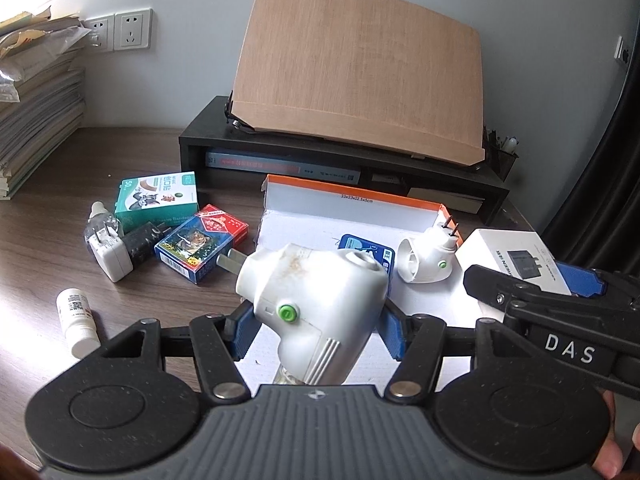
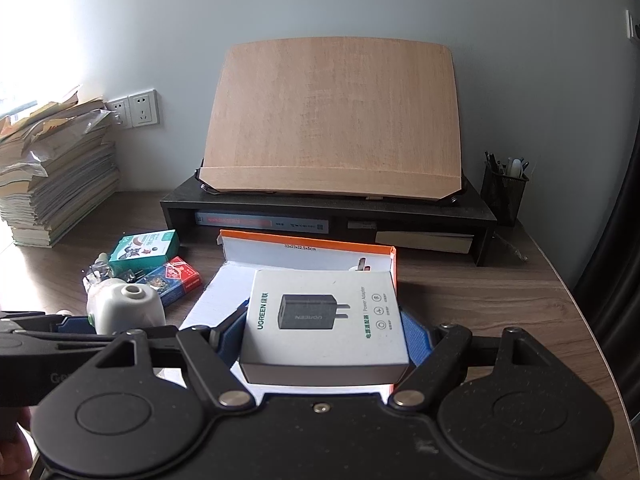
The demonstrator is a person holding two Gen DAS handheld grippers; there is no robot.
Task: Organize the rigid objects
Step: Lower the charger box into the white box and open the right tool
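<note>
My left gripper [image 1: 316,328] is shut on a white plug-in device [image 1: 316,300] with a green button, its blue pads [image 1: 240,332] pressing both sides. It hovers over the front of a white carton with an orange rim [image 1: 312,200]. Inside the carton lie a second white plug-in device [image 1: 428,256] and a blue-and-white packet [image 1: 368,246]. My right gripper [image 2: 324,332] is shut on a white power-adapter box [image 2: 324,320], held above the same carton [image 2: 304,256]. The held plug-in device [image 2: 128,304] shows at the left of the right wrist view.
Left of the carton on the wooden desk lie a card box [image 1: 200,244], a green bandage box [image 1: 158,198], a white charger [image 1: 110,256], a black adapter [image 1: 142,242], and two small bottles [image 1: 76,320]. Behind stand a black riser [image 1: 344,160] bearing a wooden board [image 1: 360,68], stacked books [image 1: 36,112], and a pen holder [image 2: 504,192].
</note>
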